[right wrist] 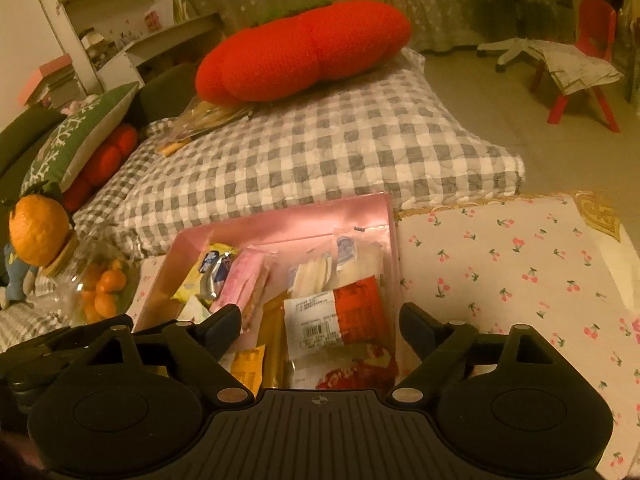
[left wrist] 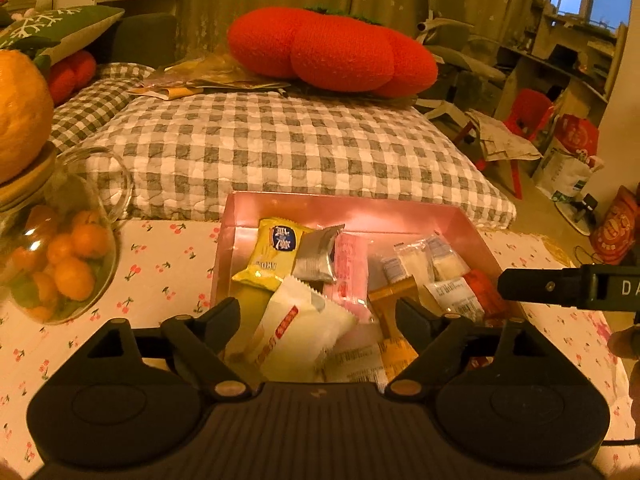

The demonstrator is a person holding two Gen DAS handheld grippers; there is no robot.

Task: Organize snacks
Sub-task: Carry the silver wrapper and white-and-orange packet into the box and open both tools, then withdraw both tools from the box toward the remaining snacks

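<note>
The pink box [left wrist: 240,216] sits on the cherry-print tablecloth [left wrist: 168,264], filled with wrapped snacks. The left wrist view shows its left half best: a yellow packet [left wrist: 268,256] at the back, a silver packet [left wrist: 318,258] just right of it, and a white packet [left wrist: 296,332] nearest the camera. The right wrist view shows instead a red-and-white packet [right wrist: 340,312] by the box's right wall, and the bare cloth to the right of the box.

The left gripper [left wrist: 318,312] hangs over the box's near edge, angled down, jaws spread wide; the white packet lies between them, not pinched. The right gripper [right wrist: 320,320] is likewise tilted down over the box's near right part, jaws apart, clamping nothing. Only the left view catches the right gripper from outside, right of the box.

The near box edge is hidden behind both grippers. The glass jar of oranges [left wrist: 60,260], left of the box, is cut off.
</note>
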